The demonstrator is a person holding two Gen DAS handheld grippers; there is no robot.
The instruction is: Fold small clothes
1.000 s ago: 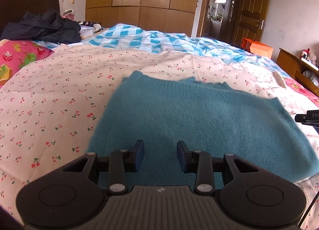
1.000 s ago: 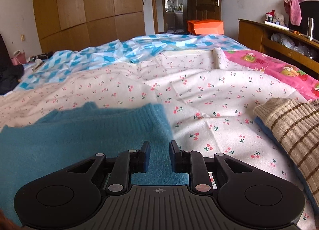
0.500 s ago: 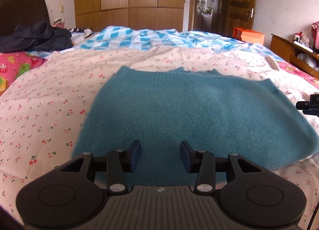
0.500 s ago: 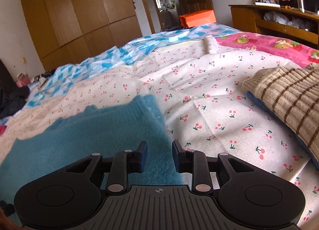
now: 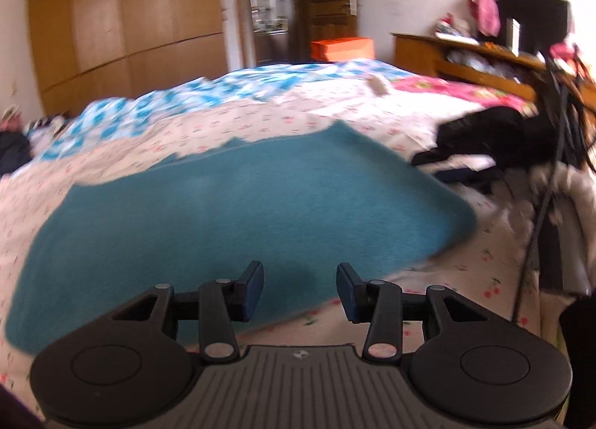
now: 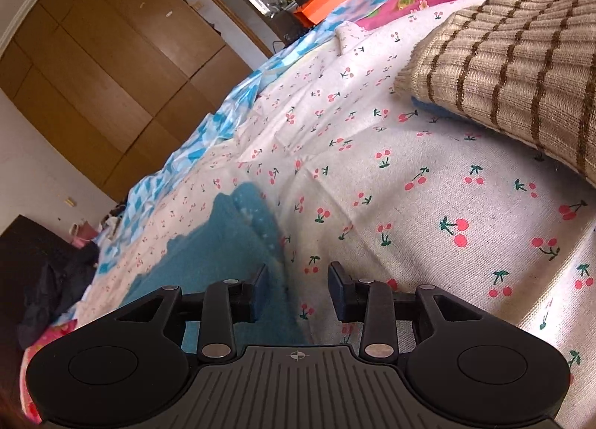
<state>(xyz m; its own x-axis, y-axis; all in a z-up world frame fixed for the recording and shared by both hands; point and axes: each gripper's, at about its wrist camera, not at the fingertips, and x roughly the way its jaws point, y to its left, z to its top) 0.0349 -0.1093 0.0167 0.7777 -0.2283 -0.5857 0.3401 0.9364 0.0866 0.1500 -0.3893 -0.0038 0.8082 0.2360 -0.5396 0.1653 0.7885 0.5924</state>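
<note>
The teal sweater (image 5: 231, 205) lies spread flat on the cherry-print sheet (image 5: 335, 120) that covers the bed, and I see it fill most of the left wrist view, though that picture is smeared with blur. In the right wrist view the same sweater (image 6: 227, 254) shows only as its right-hand edge, running up the tilted frame from my fingers toward the far side of the bed.

My left gripper (image 5: 300, 291) hangs over the sweater's near hem with its jaws parted and nothing between them; the pads are clear of the knit, and the hem crosses the gap below them. My right gripper (image 6: 298, 289) sits over the sweater's right edge, its jaws opening, and the gap between them is empty: the left finger is above teal fabric, the right finger above bare sheet (image 6: 391, 205). I cannot tell whether either fingertip brushes the cloth underneath.

Out to the right of the sweater, well apart from it, a folded beige sweater with brown stripes (image 6: 514, 67) rests on something blue at the bed's edge. Beyond the cherry sheet lies a blue-and-white patterned cover (image 5: 208, 97), then the wooden wardrobe (image 5: 123, 23), an orange box (image 5: 342, 47) by the open doorway, and a wooden shelf unit (image 5: 465, 60) along the wall.
</note>
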